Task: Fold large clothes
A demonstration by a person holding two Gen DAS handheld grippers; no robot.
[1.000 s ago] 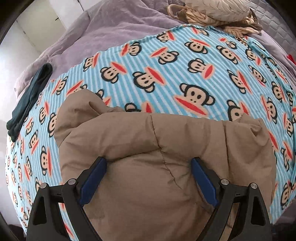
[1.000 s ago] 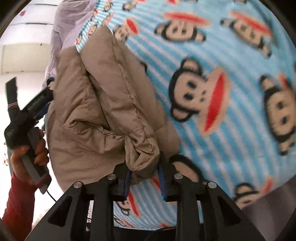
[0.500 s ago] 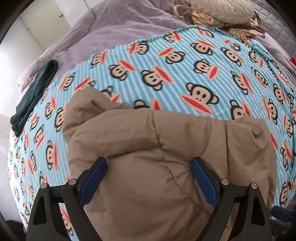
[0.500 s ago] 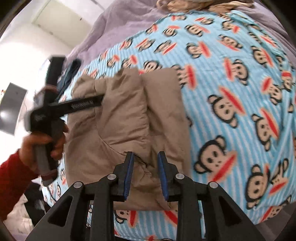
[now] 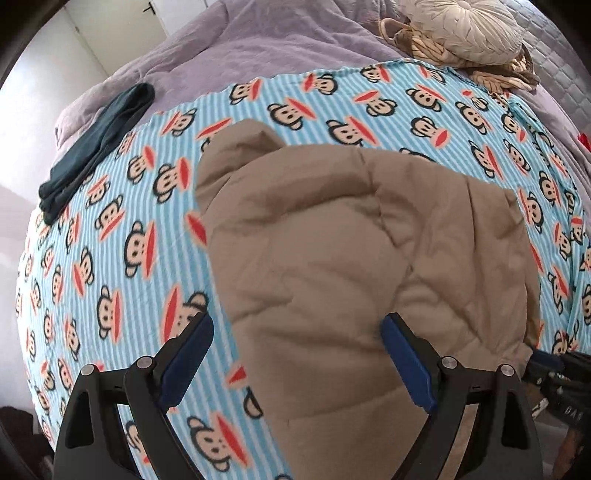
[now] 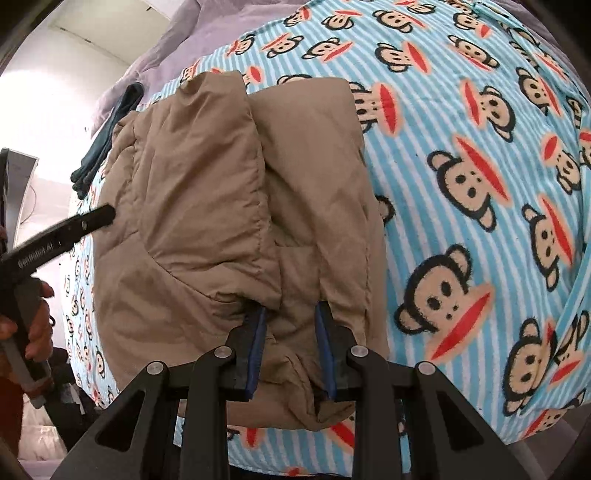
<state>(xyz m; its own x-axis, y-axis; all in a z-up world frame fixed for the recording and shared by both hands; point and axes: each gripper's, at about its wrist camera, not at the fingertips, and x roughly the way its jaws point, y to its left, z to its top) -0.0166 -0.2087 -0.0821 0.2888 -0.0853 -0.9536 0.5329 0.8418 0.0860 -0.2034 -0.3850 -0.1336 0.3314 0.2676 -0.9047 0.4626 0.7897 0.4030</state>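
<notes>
A tan padded jacket (image 5: 351,258) lies folded in a bundle on the monkey-print blanket (image 5: 110,240). My left gripper (image 5: 295,325) hangs open above the jacket's near left edge, nothing between its blue pads (image 5: 192,347). In the right wrist view the jacket (image 6: 207,192) shows two folded layers side by side. My right gripper (image 6: 291,314) is shut on a bunch of its near edge, with tan fabric bulging between the pads. The left gripper (image 6: 55,243), held by a hand (image 6: 37,325), reaches in from the left beside the jacket.
A dark teal garment (image 5: 96,147) lies at the blanket's far left edge. A purple bedcover (image 5: 258,48) lies beyond the blanket, with a cream cushion (image 5: 461,29) on woven fabric at the back right. The blanket (image 6: 480,184) is bare to the jacket's right.
My left gripper has slid left and risen a little, so the jacket now sits right of centre. My right gripper has rolled and lifted, still holding the jacket's edge.
</notes>
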